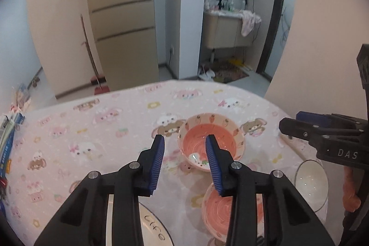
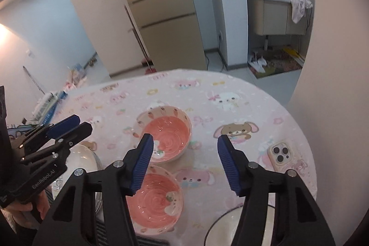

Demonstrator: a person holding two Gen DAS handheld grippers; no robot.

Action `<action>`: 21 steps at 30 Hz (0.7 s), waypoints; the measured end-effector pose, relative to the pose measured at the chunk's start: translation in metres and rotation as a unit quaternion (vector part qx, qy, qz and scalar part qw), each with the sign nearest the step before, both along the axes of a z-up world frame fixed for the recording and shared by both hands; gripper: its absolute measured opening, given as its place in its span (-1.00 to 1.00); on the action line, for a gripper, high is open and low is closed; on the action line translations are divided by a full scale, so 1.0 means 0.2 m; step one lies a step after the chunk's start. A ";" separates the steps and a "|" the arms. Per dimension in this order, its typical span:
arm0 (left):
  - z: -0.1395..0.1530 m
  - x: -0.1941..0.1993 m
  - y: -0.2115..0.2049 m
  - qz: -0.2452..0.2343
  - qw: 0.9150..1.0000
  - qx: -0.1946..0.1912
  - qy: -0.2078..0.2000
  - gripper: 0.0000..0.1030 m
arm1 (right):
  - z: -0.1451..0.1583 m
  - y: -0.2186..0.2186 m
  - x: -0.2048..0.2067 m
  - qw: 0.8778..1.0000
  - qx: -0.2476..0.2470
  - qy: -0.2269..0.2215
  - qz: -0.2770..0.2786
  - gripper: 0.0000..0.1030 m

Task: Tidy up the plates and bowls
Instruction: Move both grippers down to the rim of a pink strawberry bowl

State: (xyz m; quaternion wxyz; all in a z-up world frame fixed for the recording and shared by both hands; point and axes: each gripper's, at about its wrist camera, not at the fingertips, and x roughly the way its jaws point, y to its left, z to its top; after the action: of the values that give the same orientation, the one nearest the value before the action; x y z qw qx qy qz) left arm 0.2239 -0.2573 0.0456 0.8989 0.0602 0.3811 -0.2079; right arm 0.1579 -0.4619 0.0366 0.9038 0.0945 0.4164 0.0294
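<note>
Two pink bowls with strawberry print stand on the pink cartoon tablecloth: a far bowl [image 1: 211,138] [image 2: 167,133] and a near bowl [image 1: 221,206] [image 2: 154,200]. My left gripper [image 1: 184,142] is open and empty, hovering above and just left of the far bowl. My right gripper [image 2: 185,142] is open and empty, above the table to the right of both bowls. A white plate with handwriting [image 1: 152,227] lies under the left gripper. A clear glass bowl [image 1: 310,186] sits under the right gripper as seen in the left wrist view [image 1: 288,121]. Another dark-rimmed plate [image 2: 223,227] lies under the right gripper.
A phone in a pale case [image 2: 282,155] lies at the table's right. Blue and white packages [image 1: 9,130] sit at the table's left edge. The far table edge [image 2: 196,70] drops to the floor, with a fridge [image 2: 161,4] behind.
</note>
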 end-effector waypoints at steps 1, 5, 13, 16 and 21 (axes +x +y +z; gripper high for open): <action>-0.04 0.05 -0.02 -0.001 1.000 0.004 0.021 -0.21 | -0.03 0.00 0.05 1.000 0.003 0.018 0.007 0.11; -0.17 0.19 -0.07 0.002 0.997 0.019 0.073 -0.21 | -0.16 0.02 0.25 0.996 -0.005 0.086 0.017 -0.06; -0.34 0.34 -0.12 0.007 0.994 0.026 0.108 -0.30 | -0.39 0.03 0.46 0.987 0.000 0.159 0.024 -0.42; -0.34 0.39 -0.11 0.005 0.993 0.014 0.121 -0.38 | -0.43 0.01 0.48 0.985 0.003 0.169 0.019 -0.48; -0.39 0.45 -0.11 -0.004 0.989 0.011 0.145 -0.64 | -0.47 -0.02 0.53 0.981 0.026 0.190 0.026 -0.77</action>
State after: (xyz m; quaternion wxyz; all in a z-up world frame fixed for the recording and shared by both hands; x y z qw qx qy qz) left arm 0.3132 -0.2797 -0.0321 0.8324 0.0409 0.5098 -0.2135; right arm 0.2647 -0.4653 -0.0576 0.8046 0.1110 0.5816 0.0453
